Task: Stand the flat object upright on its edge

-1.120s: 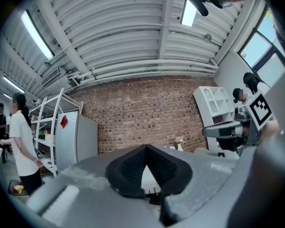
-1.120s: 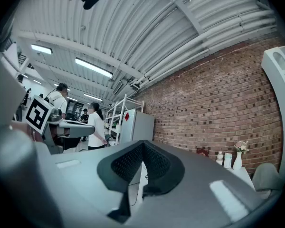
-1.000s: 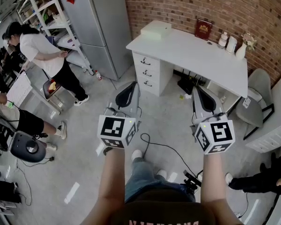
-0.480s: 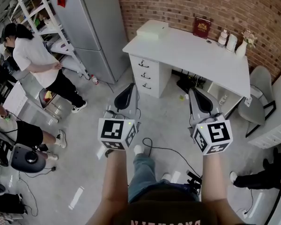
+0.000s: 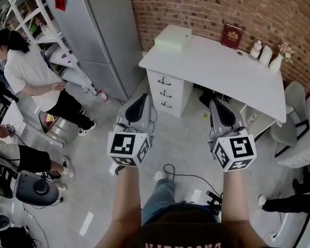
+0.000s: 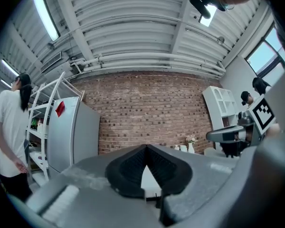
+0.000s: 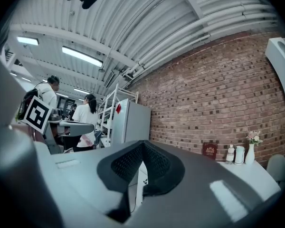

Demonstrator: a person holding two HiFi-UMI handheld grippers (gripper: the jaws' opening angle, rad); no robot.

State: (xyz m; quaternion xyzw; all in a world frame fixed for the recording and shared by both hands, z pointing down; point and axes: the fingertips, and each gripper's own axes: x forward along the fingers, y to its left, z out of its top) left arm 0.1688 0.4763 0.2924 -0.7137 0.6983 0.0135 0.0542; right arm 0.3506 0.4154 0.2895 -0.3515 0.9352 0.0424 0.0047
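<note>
Book hold: none; left gripper [image 6: 146,148] and right gripper [image 7: 142,148] both have jaws pressed together with nothing between.
Gripper place: both short of the bench [image 5: 222,71], over the floor in front of it.
Book [image 5: 231,36] place: bench's back edge, against the wall, seemingly propped up already; the box [image 5: 173,36] lying flat on the bench's left end may be the real target.
Change: over the last second the bench has drawn nearer the grippers; jaws unchanged.
Meaning: approach only, nothing touched.
Count: two grippers, one bench, one book, one box, two bottles [image 5: 257,49], one vase [image 5: 277,62].
</note>
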